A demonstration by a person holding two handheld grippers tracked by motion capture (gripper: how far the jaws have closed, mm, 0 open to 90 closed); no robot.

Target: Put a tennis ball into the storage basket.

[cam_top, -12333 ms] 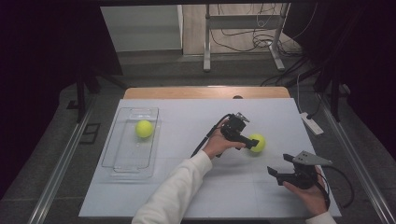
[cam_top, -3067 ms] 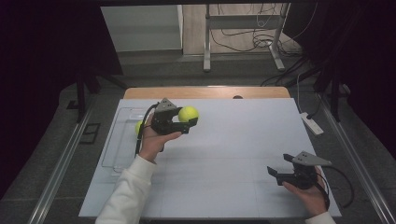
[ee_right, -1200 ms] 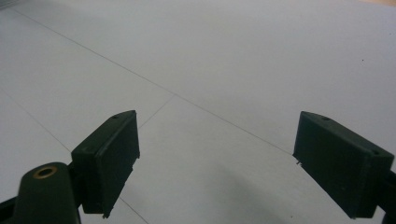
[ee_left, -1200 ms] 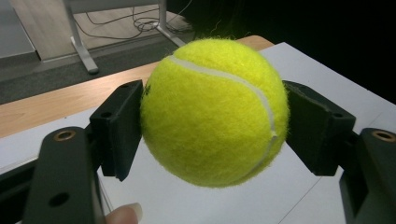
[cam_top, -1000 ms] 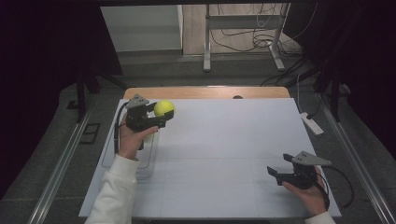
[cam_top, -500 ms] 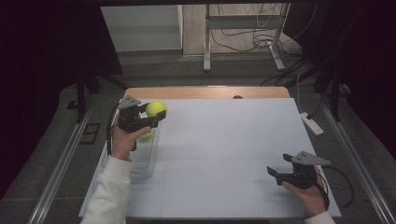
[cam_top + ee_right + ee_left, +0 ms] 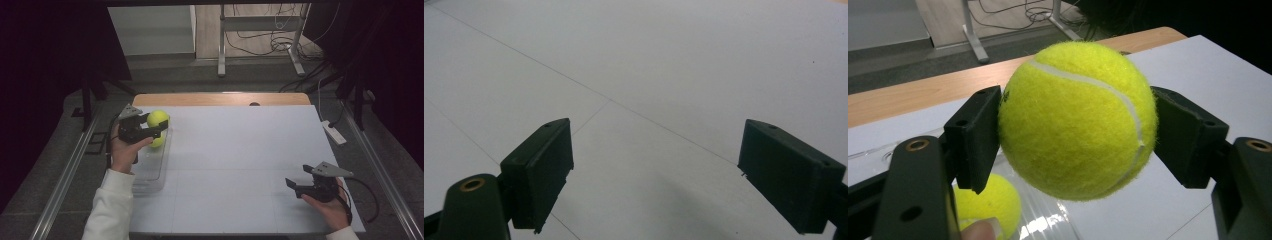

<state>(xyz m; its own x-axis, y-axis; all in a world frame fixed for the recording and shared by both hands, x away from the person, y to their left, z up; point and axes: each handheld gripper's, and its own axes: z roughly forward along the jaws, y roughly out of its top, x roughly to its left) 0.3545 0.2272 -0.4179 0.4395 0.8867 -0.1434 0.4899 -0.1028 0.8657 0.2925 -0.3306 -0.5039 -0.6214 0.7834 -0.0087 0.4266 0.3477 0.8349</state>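
White-covered desk with a bare wooden strip along the far edge. Beyond it, grey floor, metal stand legs and tangled cables. White power strip beside the right edge.

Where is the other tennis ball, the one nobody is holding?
In the high view it sits at the table's left, inside the clear tray, tucked just below the held tennis ball. The loose tennis ball also peeks under the left gripper.
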